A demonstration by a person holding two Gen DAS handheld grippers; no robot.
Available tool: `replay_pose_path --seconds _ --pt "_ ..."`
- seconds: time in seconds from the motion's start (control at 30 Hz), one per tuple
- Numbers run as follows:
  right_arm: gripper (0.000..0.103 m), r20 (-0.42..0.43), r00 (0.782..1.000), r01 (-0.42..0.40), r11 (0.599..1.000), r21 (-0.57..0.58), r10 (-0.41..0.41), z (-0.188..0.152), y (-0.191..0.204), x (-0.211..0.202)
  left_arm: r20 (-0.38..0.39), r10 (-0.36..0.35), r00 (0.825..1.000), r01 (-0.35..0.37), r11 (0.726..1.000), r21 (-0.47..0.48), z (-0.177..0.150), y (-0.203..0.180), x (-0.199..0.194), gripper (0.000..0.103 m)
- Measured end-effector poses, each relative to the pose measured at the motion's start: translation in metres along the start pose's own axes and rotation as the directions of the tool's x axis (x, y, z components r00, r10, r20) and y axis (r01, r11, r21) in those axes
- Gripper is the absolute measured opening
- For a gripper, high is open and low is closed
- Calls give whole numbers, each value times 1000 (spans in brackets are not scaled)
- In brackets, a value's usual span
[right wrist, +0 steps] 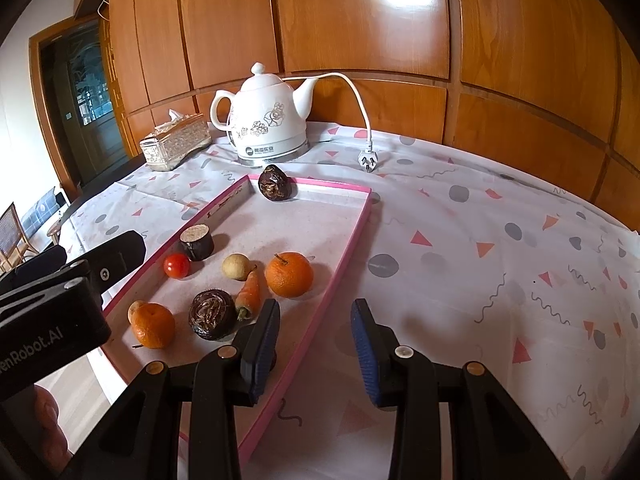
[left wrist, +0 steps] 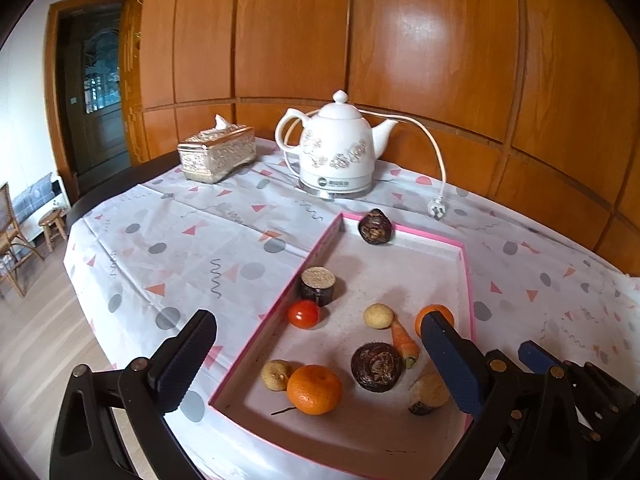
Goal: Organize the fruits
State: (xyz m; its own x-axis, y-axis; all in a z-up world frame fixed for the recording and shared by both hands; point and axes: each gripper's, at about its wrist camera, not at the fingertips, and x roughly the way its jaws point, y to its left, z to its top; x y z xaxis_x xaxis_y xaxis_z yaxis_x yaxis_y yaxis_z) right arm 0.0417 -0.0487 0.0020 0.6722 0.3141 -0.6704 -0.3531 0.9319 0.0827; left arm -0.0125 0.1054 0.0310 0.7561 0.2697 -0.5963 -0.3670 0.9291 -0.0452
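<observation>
A pink-rimmed tray holds several fruits: two oranges, a red tomato, a small carrot, dark round fruits, pale round fruits and a dark cut stump. My left gripper is open and empty, hovering above the tray's near end. My right gripper is open and empty over the tray's right rim. The left gripper's body also shows at the left of the right wrist view.
A white electric kettle with its cord and plug stands behind the tray. A silver tissue box sits at the back left. A patterned cloth covers the table. Wood panelling rises behind.
</observation>
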Motion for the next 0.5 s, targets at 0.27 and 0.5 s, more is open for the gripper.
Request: replay_pose_path --seconds 0.27,0.5 --pt "37 8 1000 1 1000 -1 -1 -1 1 -2 21 19 1000 -18 1000 -19 1 1 -5 103" --pt "37 9 1000 1 1000 -4 -1 0 1 -2 22 14 1000 -14 1000 -17 0 1 -7 103"
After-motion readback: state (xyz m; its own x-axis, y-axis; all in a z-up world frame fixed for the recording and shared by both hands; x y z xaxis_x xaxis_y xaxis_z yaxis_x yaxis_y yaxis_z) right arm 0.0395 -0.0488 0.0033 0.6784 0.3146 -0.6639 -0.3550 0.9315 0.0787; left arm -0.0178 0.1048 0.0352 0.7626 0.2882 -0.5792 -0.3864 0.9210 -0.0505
